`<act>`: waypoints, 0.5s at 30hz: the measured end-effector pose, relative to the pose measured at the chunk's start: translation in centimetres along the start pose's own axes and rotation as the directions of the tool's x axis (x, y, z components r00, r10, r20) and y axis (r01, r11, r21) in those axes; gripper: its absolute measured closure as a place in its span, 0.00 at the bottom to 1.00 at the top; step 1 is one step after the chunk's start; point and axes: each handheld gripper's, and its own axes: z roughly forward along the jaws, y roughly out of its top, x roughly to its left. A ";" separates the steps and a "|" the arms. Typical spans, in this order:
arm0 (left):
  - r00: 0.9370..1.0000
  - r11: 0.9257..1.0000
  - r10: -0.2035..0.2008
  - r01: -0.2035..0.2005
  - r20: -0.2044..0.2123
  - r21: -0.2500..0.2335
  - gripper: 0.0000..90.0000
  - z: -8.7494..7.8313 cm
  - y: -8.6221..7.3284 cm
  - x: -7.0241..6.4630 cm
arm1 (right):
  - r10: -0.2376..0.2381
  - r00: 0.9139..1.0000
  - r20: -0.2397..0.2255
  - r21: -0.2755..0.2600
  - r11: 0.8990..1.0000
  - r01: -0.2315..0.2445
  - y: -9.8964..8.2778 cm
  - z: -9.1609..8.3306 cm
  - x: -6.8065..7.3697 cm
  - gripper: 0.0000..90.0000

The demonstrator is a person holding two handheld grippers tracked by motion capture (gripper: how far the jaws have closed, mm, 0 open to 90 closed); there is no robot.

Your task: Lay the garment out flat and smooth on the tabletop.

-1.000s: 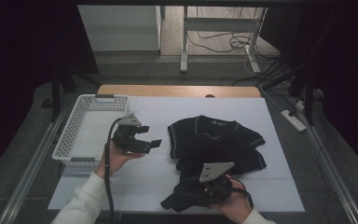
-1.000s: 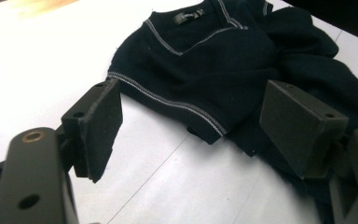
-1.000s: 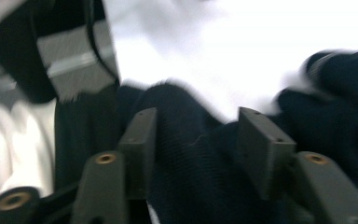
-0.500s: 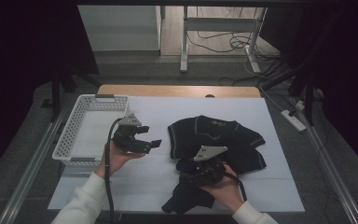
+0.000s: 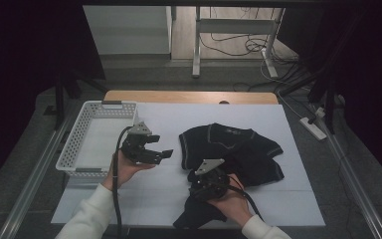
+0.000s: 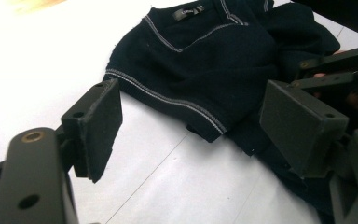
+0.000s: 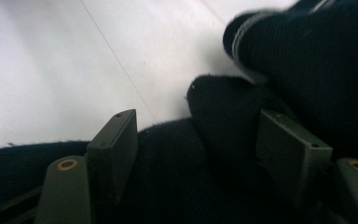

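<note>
High view: the right gripper [image 5: 202, 180], jaws just widened and spread over a fold of the black sweater [image 5: 231, 152] without pinching it, sits at the garment's 7 o'clock edge on the white table [image 5: 298, 199]. At 9 o'clock, the left gripper [image 5: 163, 149] hangs open and empty beside the white basket [image 5: 79, 137].

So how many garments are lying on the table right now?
1: a black sweater with pale trim, crumpled on the white table right of the basket, under the right gripper. Its folds could hide another piece.
</note>
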 end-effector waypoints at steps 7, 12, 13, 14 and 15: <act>1.000 1.000 -0.007 0.007 0.004 0.000 0.24 0.0 -0.1 0.1 | 0.004 1.000 -0.006 0.053 0.999 -0.004 -0.1 1.2 0.0 0.30; 1.000 1.000 -0.007 0.007 0.002 0.001 0.24 0.1 -0.1 0.1 | 0.019 1.000 -0.004 0.071 0.997 -0.019 0.0 1.3 -0.1 0.47; 1.000 1.000 -0.006 0.006 0.001 0.002 0.24 0.1 -0.1 0.1 | 0.023 1.000 -0.002 0.078 0.997 -0.022 0.1 1.2 -0.2 0.53; 1.000 1.000 -0.005 0.005 0.001 0.003 0.24 0.1 -0.1 0.1 | 0.027 1.000 -0.004 0.080 0.996 -0.027 0.2 1.2 -0.2 0.65; 1.000 1.000 -0.004 0.004 0.000 0.003 0.24 0.1 -0.1 0.0 | 0.025 1.000 -0.010 0.078 0.997 -0.024 0.2 1.1 -0.2 0.72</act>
